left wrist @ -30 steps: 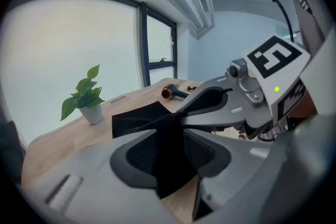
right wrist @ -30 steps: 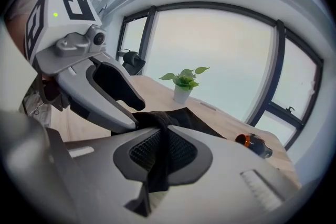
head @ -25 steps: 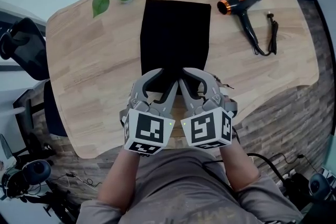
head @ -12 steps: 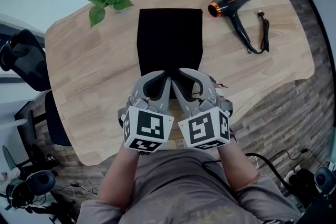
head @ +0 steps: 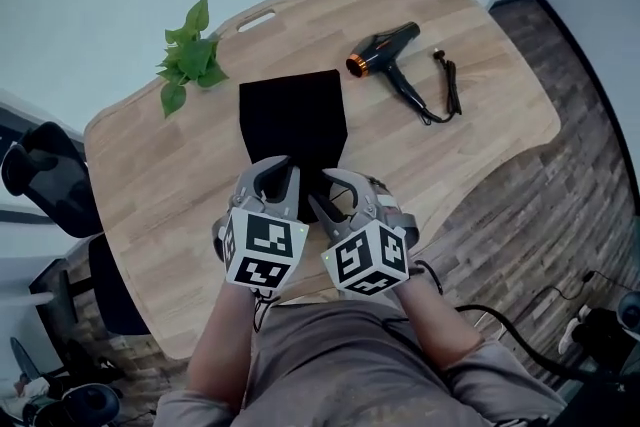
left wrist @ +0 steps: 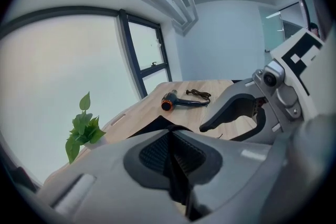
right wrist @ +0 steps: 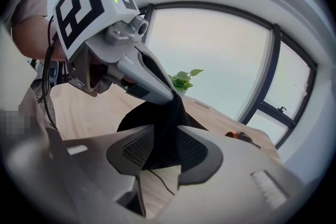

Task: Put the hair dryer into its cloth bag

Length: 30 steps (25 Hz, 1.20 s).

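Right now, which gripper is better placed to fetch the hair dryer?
Right: the hair dryer lies to the right; the right gripper has just been opening its jaws, cloth bag between them; the left gripper clamps it.

In the head view, the near edge of the bag (head: 295, 115) is hidden under the left gripper (head: 276, 170) and the right gripper (head: 322, 189). Leaves cover the pot of the plant (head: 188, 63), and the chair (head: 45, 177) is cut off at the left edge. The plug (head: 439, 54) is too small to make out. In the right gripper view, the dryer (right wrist: 239, 136) shows only an orange rim behind a jaw. That gripper's jaws have just been opening with cloth between them; whether the cloth touches both pads is unclear.
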Available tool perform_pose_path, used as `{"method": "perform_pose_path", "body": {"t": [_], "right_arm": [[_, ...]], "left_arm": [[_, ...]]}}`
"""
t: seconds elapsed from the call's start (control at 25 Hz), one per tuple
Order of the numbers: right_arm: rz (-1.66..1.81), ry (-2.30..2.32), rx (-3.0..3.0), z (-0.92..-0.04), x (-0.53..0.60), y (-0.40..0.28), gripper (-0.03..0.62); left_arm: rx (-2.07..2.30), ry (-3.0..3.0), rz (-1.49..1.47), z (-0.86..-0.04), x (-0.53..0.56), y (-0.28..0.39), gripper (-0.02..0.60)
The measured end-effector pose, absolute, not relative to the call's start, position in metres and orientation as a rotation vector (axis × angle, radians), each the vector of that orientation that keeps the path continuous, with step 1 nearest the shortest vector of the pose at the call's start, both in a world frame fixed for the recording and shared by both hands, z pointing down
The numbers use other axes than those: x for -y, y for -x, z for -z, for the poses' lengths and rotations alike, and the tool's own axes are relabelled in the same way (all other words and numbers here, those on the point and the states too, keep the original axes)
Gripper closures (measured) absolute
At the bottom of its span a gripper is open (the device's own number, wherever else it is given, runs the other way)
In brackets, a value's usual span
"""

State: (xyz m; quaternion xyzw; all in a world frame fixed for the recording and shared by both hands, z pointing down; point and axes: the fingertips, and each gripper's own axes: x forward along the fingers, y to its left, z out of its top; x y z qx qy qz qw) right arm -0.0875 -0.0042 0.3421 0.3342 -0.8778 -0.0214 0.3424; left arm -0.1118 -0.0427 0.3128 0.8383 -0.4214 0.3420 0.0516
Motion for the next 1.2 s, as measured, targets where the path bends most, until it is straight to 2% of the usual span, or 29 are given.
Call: {"method": "perform_pose_path", "body": {"t": [0.2,0.68,1.2], "right_arm": [[0.013,-0.893,2.253,-0.357,0.005,0.086,0.418],[0.057,-1.008,2.137,-0.362,0.041,0.051,0.431],[0.193,-0.806,2.23,-0.357,0.091,0.026,0.424]], "left_arm": [[1.262,-2.55,-1.051,-0.318,0.04,0.107,0.566],[1.245,-2.52,-0.99,-0.33,0.033,0.109,0.566],[1.446,-2.342,-0.952,-0.331,0.059,0.082,0.565]]}}
